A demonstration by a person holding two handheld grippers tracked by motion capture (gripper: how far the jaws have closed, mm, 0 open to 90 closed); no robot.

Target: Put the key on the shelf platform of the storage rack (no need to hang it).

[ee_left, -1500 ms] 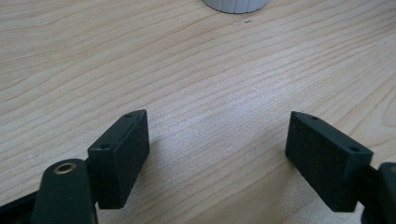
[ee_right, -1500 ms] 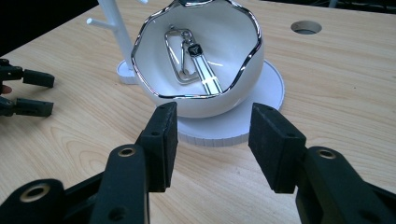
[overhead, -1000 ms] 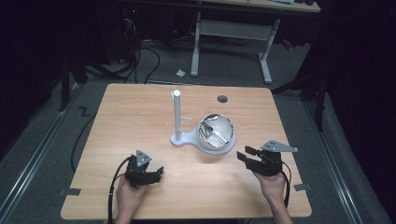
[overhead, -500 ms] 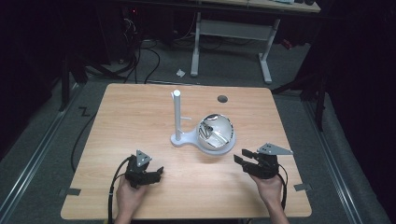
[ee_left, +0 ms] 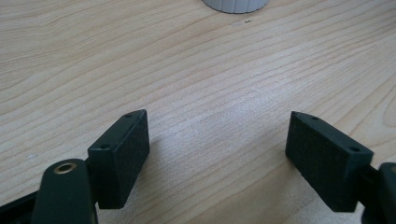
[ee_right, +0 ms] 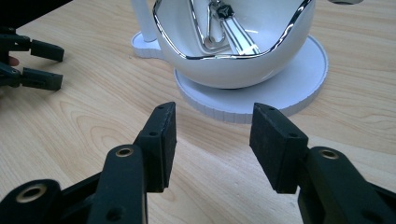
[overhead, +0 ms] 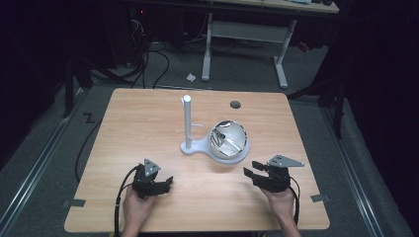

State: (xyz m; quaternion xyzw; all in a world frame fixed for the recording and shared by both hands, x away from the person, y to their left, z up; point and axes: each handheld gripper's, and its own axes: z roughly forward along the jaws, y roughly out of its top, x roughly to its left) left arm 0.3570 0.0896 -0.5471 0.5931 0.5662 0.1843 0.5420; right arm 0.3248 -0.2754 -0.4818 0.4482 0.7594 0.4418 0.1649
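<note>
- On the light wooden desk (overhead: pixel 148 123), near its middle, stands a white plastic stand (overhead: pixel 193 147) with a tall upright post (overhead: pixel 187 121) and a round ribbed base plate (ee_right: pixel 303 74).
- A glossy white bowl with a chrome rim (overhead: pixel 228 140) sits on that base plate, tilted so its opening faces the person's side; in the right gripper view shiny metal pieces (ee_right: pixel 219 23) lie inside it, too tangled to tell apart.
- The right hand-held gripper (overhead: pixel 256 174) rests low at the near right of the desk, just in front of the bowl and apart from it, its jaws pointing left and slightly away towards the stand.
- Its jaws have just been opening; they stand moderately wide with only bare wood between them, and the pads (ee_right: pixel 164 135) press on nothing.
- The left hand-held gripper (overhead: pixel 165 182) lies at the near left of the desk, well apart from the stand, jaws pointing right.
- Its jaws are spread wide, with bare wood grain between the pads (ee_left: pixel 135 149); the edge of the white base shows at the top of the left gripper view.
- A small round dark hole (overhead: pixel 235 104) marks the desk's far side, behind the bowl.
- A person's hand holds each hand-held gripper from the near edge, and a black cable (overhead: pixel 121 197) trails from the left one.
</note>
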